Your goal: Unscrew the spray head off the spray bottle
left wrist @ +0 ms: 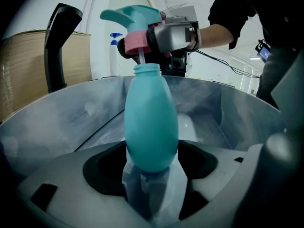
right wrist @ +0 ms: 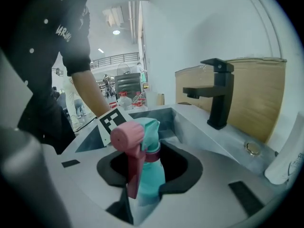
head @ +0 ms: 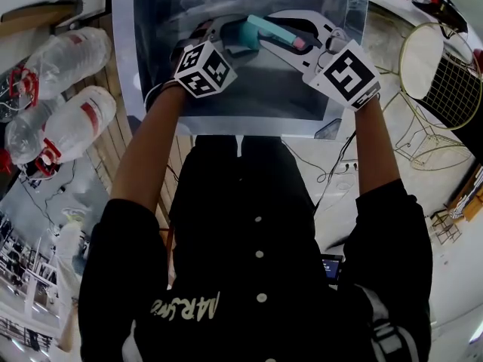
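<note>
head view: left gripper [head: 234,45] and right gripper [head: 293,41] meet over the sink [head: 151,59]. left gripper view: its jaws clamp the spray bottle [left wrist: 151,127]; the spray head [left wrist: 135,20] sits just above the neck. right gripper view: partly closed jaws pinch that head.

Head view: from high up, looking steeply down onto the sink [head: 287,100], the left gripper [head: 235,40] and the right gripper [head: 303,40]. Left gripper view: very close behind the spray bottle [left wrist: 151,122], facing across the sink at the right gripper. Right gripper view: very close behind the spray head [right wrist: 138,148], facing back the other way, tap [right wrist: 217,96] off to the side. Shared by all three: sink and bottle.
</note>
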The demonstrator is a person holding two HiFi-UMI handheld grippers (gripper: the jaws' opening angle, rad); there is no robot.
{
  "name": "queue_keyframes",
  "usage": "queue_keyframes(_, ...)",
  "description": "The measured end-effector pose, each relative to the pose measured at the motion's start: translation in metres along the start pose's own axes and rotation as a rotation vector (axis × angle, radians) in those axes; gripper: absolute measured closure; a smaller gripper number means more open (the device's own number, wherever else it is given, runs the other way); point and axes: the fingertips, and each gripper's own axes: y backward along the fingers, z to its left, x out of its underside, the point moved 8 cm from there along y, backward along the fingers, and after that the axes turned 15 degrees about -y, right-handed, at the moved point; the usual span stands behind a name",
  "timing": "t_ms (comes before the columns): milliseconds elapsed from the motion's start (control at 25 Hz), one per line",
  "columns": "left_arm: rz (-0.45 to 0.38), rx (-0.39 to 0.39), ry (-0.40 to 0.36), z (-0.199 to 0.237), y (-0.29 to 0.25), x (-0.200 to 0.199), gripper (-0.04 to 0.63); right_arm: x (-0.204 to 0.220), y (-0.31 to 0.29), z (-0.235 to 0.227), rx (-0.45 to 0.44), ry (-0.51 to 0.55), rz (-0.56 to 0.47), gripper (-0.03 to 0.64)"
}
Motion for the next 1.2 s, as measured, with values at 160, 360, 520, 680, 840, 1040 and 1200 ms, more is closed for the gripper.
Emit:
queue_keyframes(160,0.006,0.000,0.006,-0.002,0.003,0.005,0.239,-0.014,0.005,0.006,-0.013,-0.028,-0.038,0.466)
queue_keyframes(360,0.025,-0.001,0.019,-0.002,0.003,0.000,0.239,-0.037,0.032,0.016,-0.010,-0.049,-0.114,0.466)
queue_keyframes(520,0.036,0.007,0.029,-0.002,0.003,-0.002,0.239,-0.062,0.057,0.026,0.016,-0.114,-0.226,0.466)
queue_keyframes(680,0.045,0.007,0.038,-0.002,0.004,-0.003,0.239,-0.082,0.079,0.036,0.041,-0.165,-0.309,0.466)
queue_keyframes(840,0.036,0.003,0.048,-0.003,0.004,-0.005,0.239,-0.091,0.097,0.042,0.079,-0.192,-0.372,0.466)
queue_keyframes(1040,0.043,0.021,0.055,-0.006,0.007,-0.010,0.222,-0.090,0.109,0.049,0.128,-0.218,-0.414,0.466)
queue_keyframes(1200,0.053,-0.005,0.033,-0.007,0.024,-0.018,0.219,-0.081,0.122,0.048,0.204,-0.229,-0.437,0.466)
